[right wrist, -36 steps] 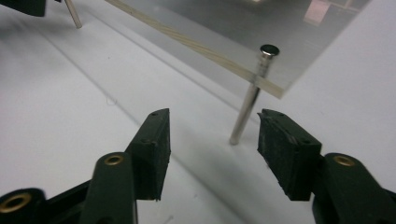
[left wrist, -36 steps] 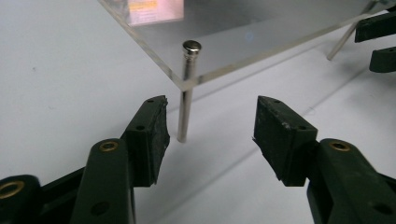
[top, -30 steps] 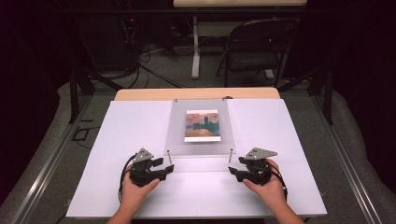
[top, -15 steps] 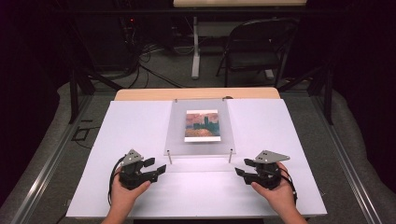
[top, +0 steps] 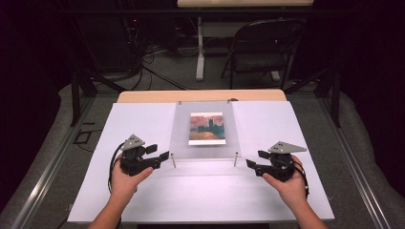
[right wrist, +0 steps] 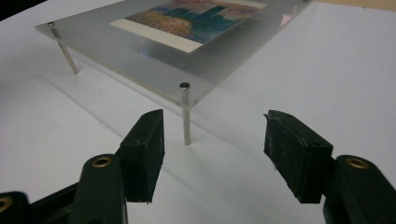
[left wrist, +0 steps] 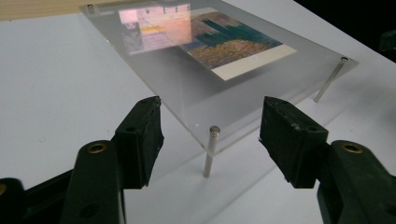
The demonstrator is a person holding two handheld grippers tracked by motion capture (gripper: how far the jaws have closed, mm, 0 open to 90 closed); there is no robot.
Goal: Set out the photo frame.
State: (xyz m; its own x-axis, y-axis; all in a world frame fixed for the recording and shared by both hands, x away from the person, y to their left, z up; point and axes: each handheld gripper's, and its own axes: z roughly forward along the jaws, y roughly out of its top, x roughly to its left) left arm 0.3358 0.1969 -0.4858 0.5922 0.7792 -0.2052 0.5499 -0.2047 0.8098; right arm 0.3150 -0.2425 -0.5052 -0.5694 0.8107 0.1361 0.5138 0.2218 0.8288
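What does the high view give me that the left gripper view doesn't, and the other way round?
High view alone: both hands, the left gripper and right gripper, each open beside a near corner of the clear plate, plus the chair beyond the table. Left gripper view alone: the near metal post standing between its open jaws, untouched, holding the plate's corner off the white tabletop. Both: the plate, the painted picture within it, and the tabletop.

Plenty of bare white table [top: 143, 124] either side; only the clear panel [top: 205, 148] on thin metal posts [left wrist: 211, 151] blocking mid-table.
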